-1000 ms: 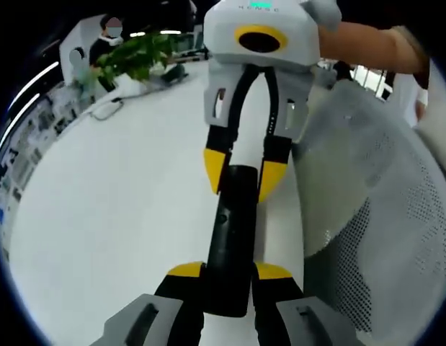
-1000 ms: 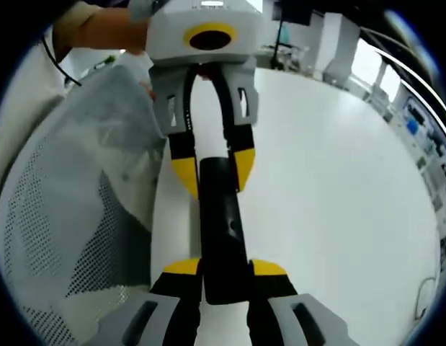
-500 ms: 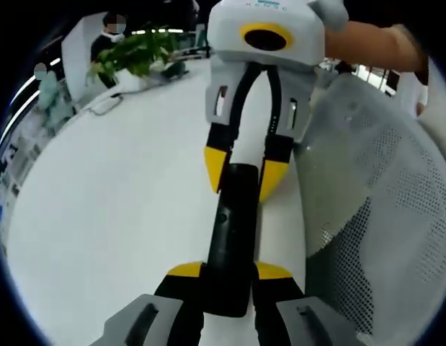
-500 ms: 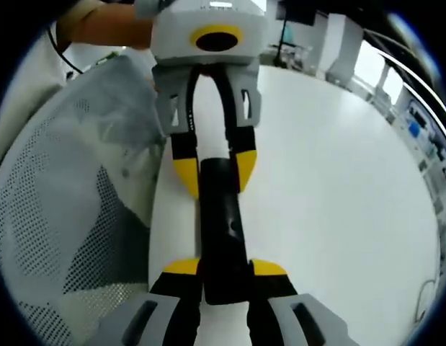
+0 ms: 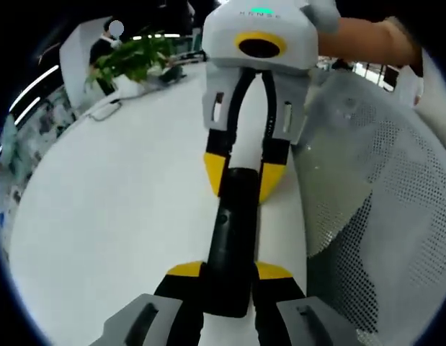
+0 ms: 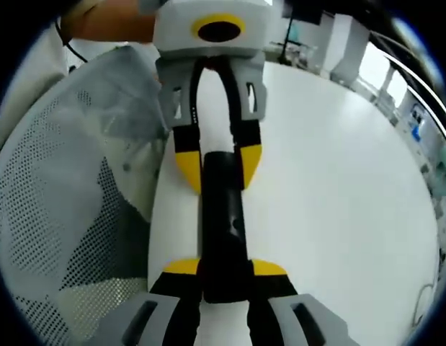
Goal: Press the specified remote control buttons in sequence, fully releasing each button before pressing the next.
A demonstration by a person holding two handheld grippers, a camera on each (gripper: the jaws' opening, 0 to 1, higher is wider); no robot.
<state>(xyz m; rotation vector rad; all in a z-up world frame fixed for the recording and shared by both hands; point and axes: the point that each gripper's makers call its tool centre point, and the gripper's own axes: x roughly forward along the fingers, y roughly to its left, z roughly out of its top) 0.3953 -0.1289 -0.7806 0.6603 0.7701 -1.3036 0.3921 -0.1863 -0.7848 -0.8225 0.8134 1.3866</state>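
Note:
A long black remote control [image 5: 232,238] is held above the white table, one gripper at each end. My left gripper [image 5: 230,271] is shut on its near end in the left gripper view, and my right gripper [image 5: 242,175] clamps the far end with yellow-tipped fingers. In the right gripper view the same remote control [image 6: 222,231] runs up from my right gripper [image 6: 225,268], shut on its near end, to my left gripper [image 6: 217,167] at the far end. Small buttons show on the remote's side.
A white mesh office chair [image 5: 381,187] stands close beside the table edge; the chair [image 6: 71,187] is at the left in the right gripper view. The white table [image 5: 114,209] spreads wide. A potted plant [image 5: 132,58] and a cable sit at its far side. A person's forearm [image 5: 367,43] holds the right gripper.
Both views have shifted slightly with the hands. The remote stays clamped at both ends, with no visible change in either grip.

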